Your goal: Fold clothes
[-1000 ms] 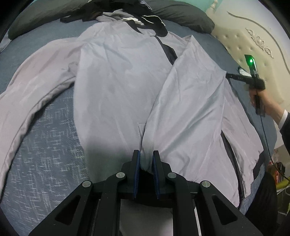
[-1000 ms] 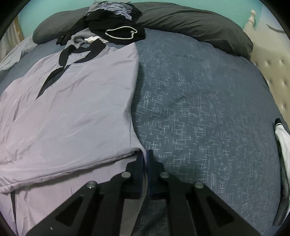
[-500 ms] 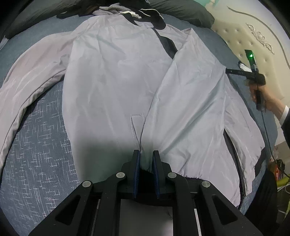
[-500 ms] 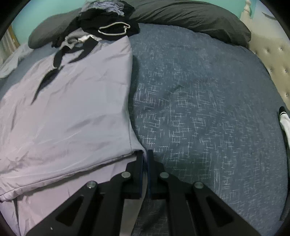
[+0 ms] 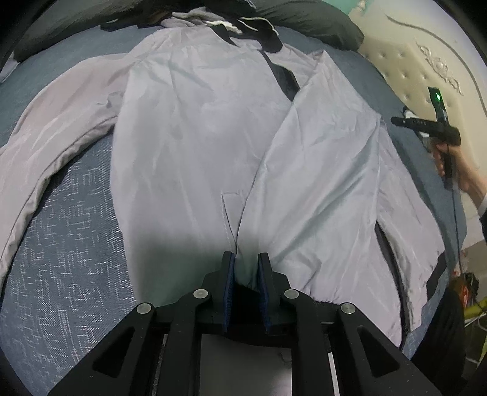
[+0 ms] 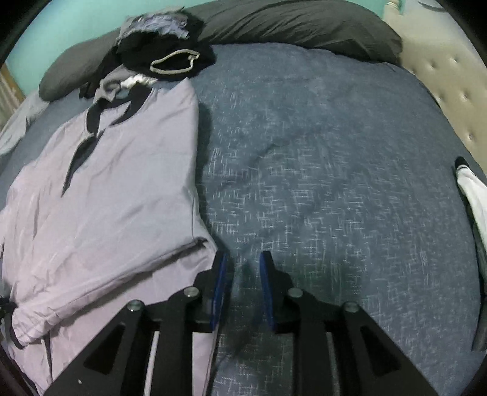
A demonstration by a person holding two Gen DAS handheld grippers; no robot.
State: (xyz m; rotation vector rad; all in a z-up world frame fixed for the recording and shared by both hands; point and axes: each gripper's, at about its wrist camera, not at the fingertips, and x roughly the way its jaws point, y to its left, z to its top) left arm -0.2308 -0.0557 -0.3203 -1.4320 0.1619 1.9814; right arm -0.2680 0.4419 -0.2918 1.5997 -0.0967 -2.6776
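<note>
A light grey jacket (image 5: 188,137) with a dark zip band lies spread on the blue bedspread (image 5: 70,243). Its right front panel is folded over towards the middle. My left gripper (image 5: 246,268) is at the hem, shut on the corner of that folded panel. The left sleeve (image 5: 45,146) lies stretched out to the side. In the right wrist view the jacket (image 6: 106,189) lies left of my right gripper (image 6: 242,265), which is open over bare bedspread beside the folded edge. In the left wrist view a hand (image 5: 456,170) holds that right gripper (image 5: 426,123) at the jacket's right side.
A pile of dark clothes (image 6: 161,45) sits by the jacket's collar, against grey pillows (image 6: 304,21). A padded cream headboard (image 6: 441,67) borders the bed on the right. A white item (image 6: 471,195) lies at the right edge. Bedspread (image 6: 334,182) stretches right of the jacket.
My right gripper has opened and let go of the jacket's folded edge, which now lies flat. The left gripper keeps its hold on the hem and has shifted only slightly.
</note>
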